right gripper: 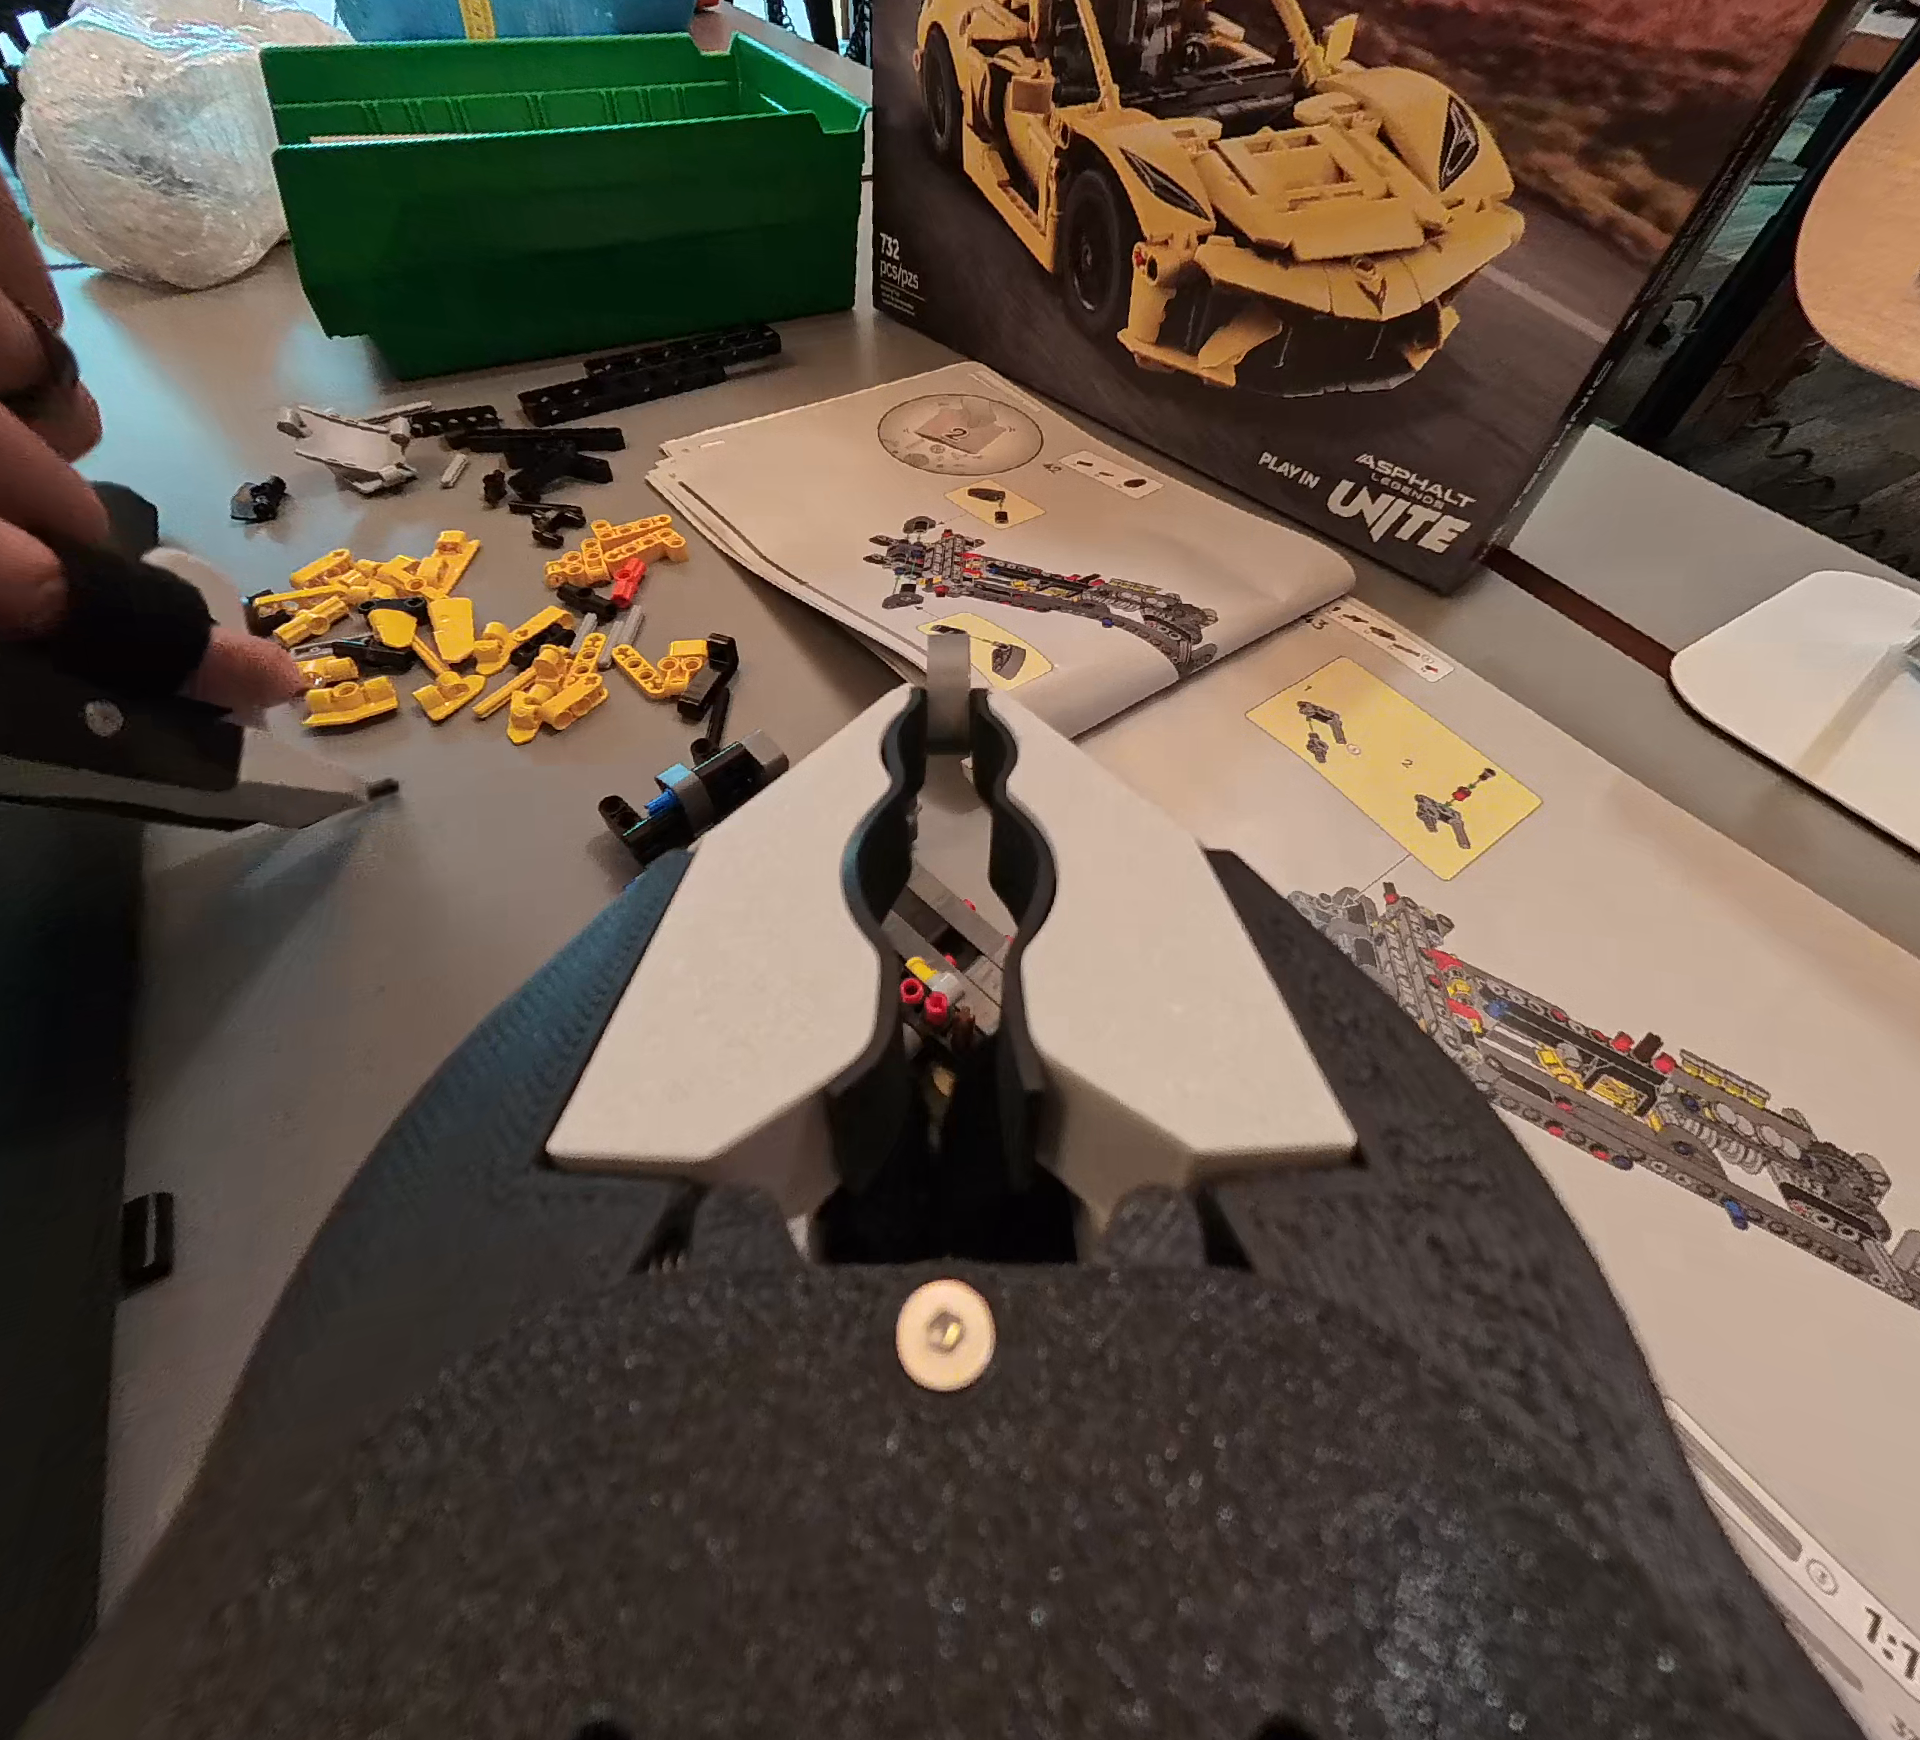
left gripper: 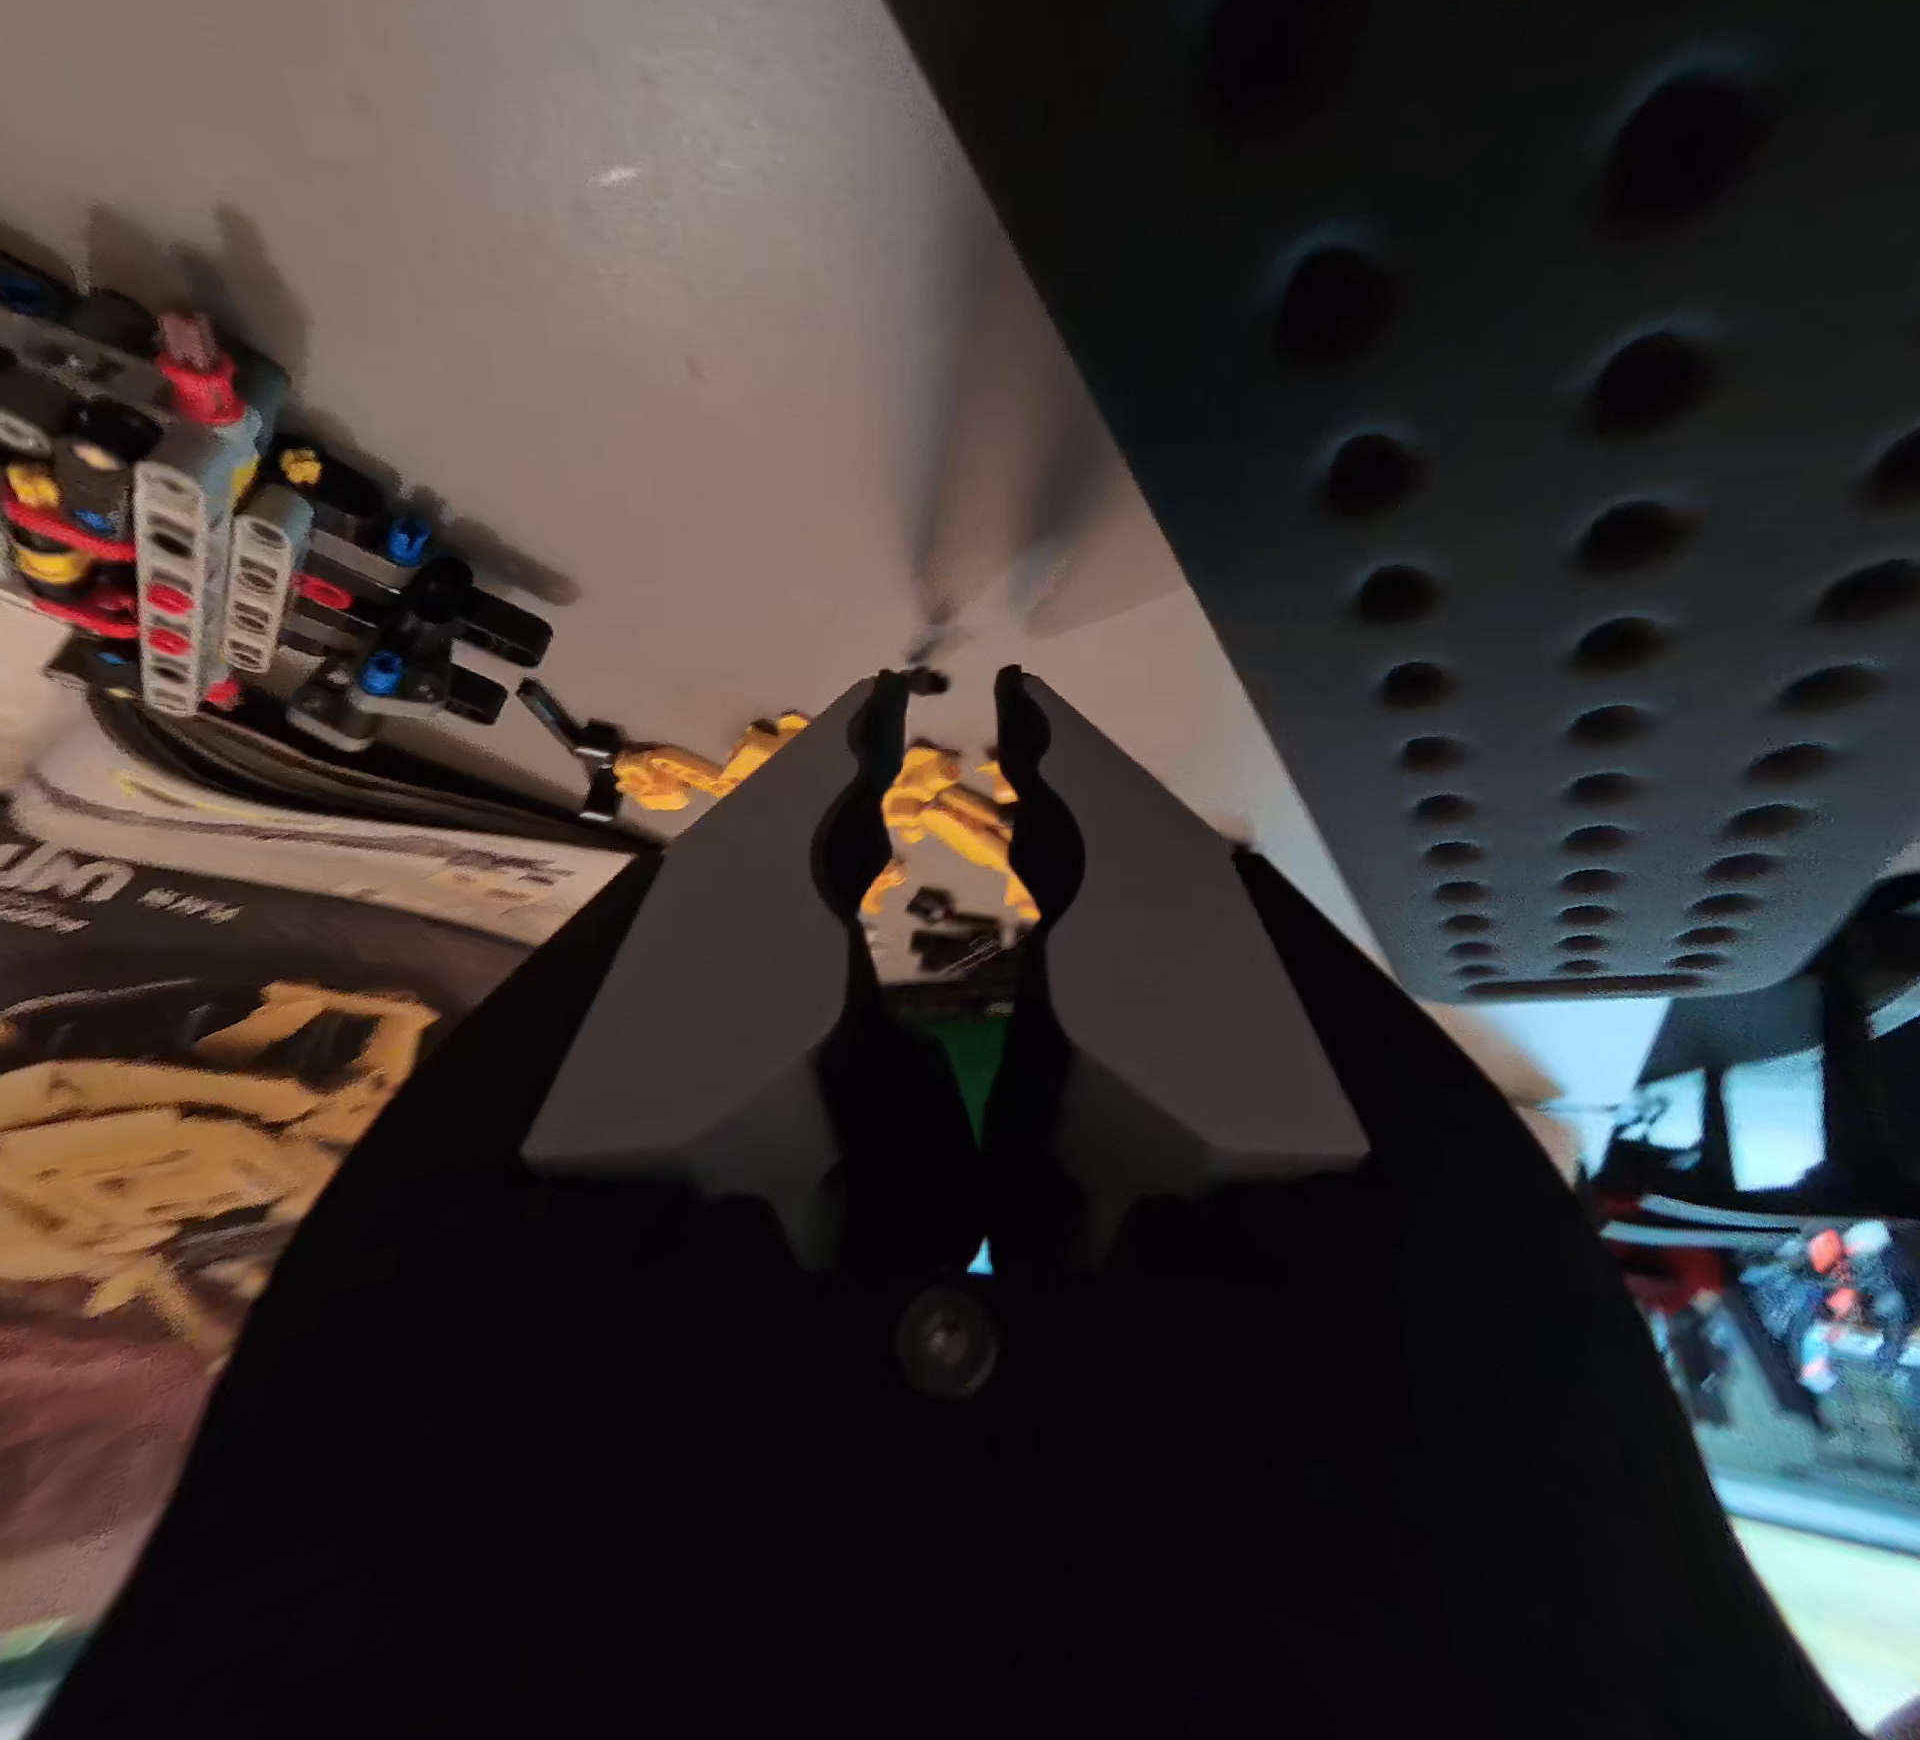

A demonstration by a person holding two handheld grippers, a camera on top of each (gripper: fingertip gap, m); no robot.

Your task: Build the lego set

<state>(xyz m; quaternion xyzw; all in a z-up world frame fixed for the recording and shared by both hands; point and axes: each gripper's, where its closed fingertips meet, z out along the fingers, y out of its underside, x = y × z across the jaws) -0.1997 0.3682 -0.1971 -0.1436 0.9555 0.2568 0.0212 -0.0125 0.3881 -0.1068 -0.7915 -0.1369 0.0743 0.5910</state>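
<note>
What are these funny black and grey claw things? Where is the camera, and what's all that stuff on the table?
They are grippers: pinching tools with two fingers, held by a person, one for each side. Each carries a camera looking along its fingers, so each picture shows its own claw up close. The right gripper pinches a grey part. The left gripper has a tiny black piece at its tips; whether it is pinched, I cannot tell. On the table lie yellow pieces, black pieces, open booklets, a green bin and the box.
</note>
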